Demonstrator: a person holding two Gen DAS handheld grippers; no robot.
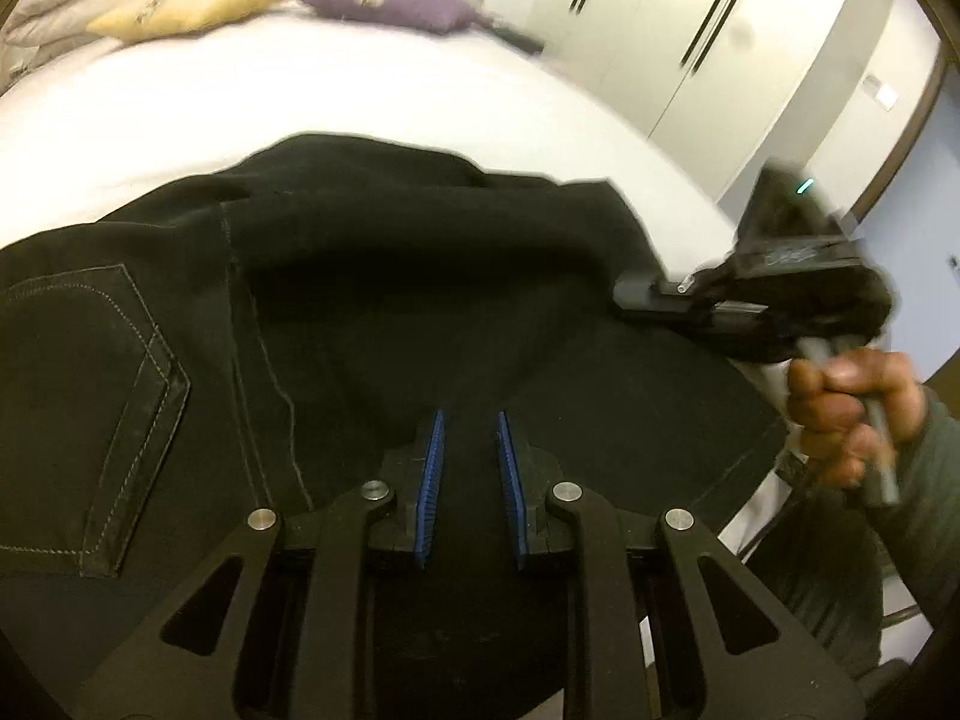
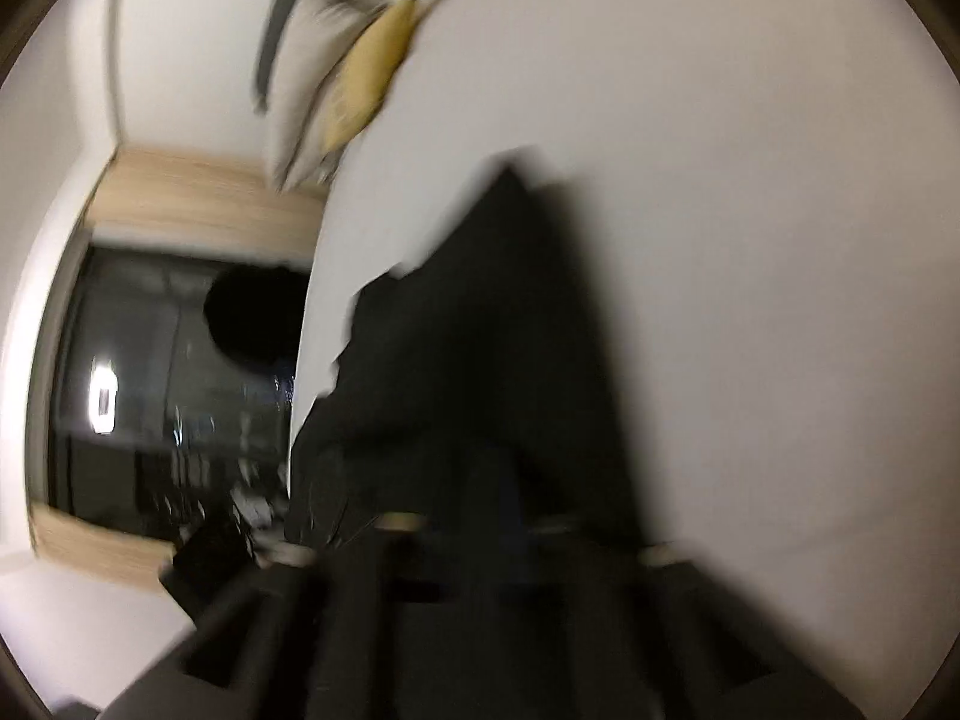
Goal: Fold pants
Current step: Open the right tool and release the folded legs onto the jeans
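Black pants [image 1: 336, 312] lie on a white bed [image 1: 300, 96], a back pocket with light stitching at the left. My left gripper [image 1: 469, 426] hovers over the cloth, its blue pads [image 1: 433, 468] apart with black fabric showing between them. My right gripper [image 1: 636, 294] is at the right edge of the pants, seen side-on and blurred. In the right wrist view the pants [image 2: 492, 324] fill the centre. The right gripper [image 2: 474, 516] there is too blurred and dark to read.
Yellow [image 1: 192, 6], purple [image 1: 402, 0] and white pillows lie at the head of the bed. White wardrobe doors [image 1: 708, 30] stand behind the bed. A dark window [image 2: 168, 396] shows in the right wrist view.
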